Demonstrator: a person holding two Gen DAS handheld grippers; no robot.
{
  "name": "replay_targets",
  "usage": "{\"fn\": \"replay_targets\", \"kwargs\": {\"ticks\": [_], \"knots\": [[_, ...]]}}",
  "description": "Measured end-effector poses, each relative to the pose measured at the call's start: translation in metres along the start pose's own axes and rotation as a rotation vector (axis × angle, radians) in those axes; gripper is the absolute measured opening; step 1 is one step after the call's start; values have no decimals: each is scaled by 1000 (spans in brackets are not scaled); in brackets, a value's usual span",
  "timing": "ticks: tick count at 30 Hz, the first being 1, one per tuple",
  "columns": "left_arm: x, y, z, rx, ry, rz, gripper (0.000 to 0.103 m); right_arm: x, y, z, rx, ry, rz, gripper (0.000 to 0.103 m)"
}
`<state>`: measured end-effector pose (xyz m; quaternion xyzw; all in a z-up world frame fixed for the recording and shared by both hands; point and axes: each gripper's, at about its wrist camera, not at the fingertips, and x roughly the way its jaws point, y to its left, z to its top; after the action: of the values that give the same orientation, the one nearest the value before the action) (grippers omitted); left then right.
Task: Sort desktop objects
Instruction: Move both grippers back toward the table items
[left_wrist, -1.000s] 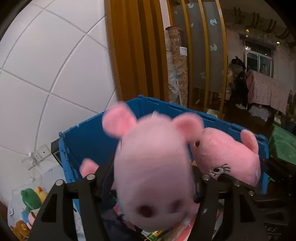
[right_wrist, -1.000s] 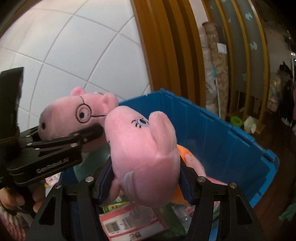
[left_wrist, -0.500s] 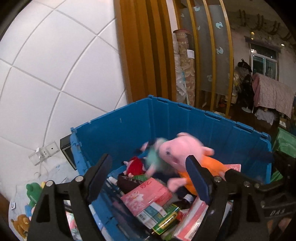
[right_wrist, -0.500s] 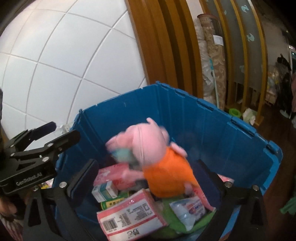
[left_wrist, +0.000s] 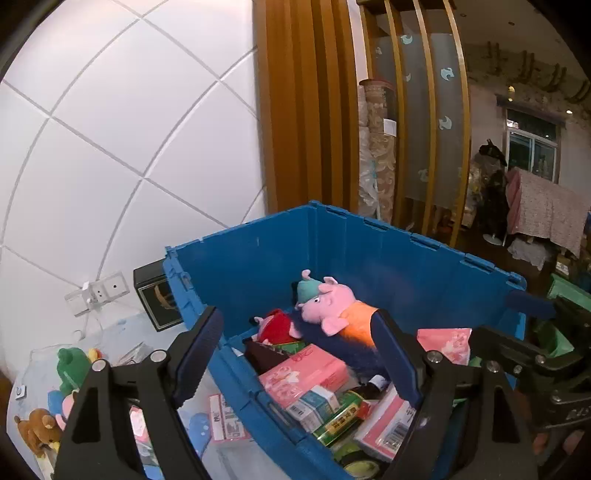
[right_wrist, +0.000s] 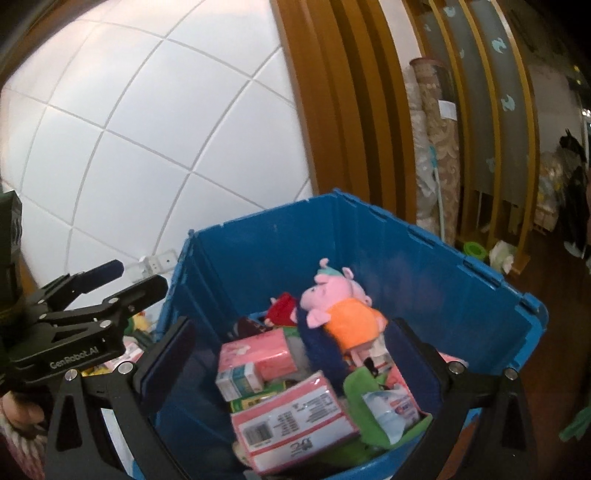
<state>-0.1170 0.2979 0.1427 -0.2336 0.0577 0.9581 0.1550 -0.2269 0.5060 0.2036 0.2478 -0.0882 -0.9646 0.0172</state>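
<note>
The left tongs stood wide with nothing between the pads, poised over the near-left corner of the blue crate; the right tongs gaped as wide as they go, likewise empty, above the crate's near edge. With both pairs free, the step in hand looked like drawing back for the next pickup, and doing it well probably meant lifting clear of the rim before swinging toward the clutter left on the tabletop, so no pad caught the crate wall.

Nearest in the crate lay a pink barcoded packet beside a green pouch holding a wet-wipe pack. Behind them sat a pink tissue box with small cartons against it. Farther back, the pig plush in the orange dress lay on a dark blue fuzzy thing, with a second pig in teal tucked behind its head and a red-clad plush to the left. Outside, a green frog toy and a brown bear remained unsorted.
</note>
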Motion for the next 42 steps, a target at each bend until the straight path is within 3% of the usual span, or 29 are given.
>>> {"fn": "replay_targets", "kwargs": {"ticks": [16, 24, 30, 33, 42], "knots": [[-33, 20, -15, -18, -20, 44, 82, -18, 36, -7, -43, -15, 9, 103], [-56, 58, -29, -66, -33, 99, 82, -20, 82, -9, -111, -24, 61, 103], [-68, 96, -57, -129, -21, 154, 83, -6, 117, -18, -145, 6, 91, 103], [-67, 115, -80, -149, 7, 189, 83, 6, 136, -26, -160, 33, 121, 103], [-46, 182, -155, -229, 209, 280, 83, 51, 189, -63, -228, 135, 217, 103]]}}
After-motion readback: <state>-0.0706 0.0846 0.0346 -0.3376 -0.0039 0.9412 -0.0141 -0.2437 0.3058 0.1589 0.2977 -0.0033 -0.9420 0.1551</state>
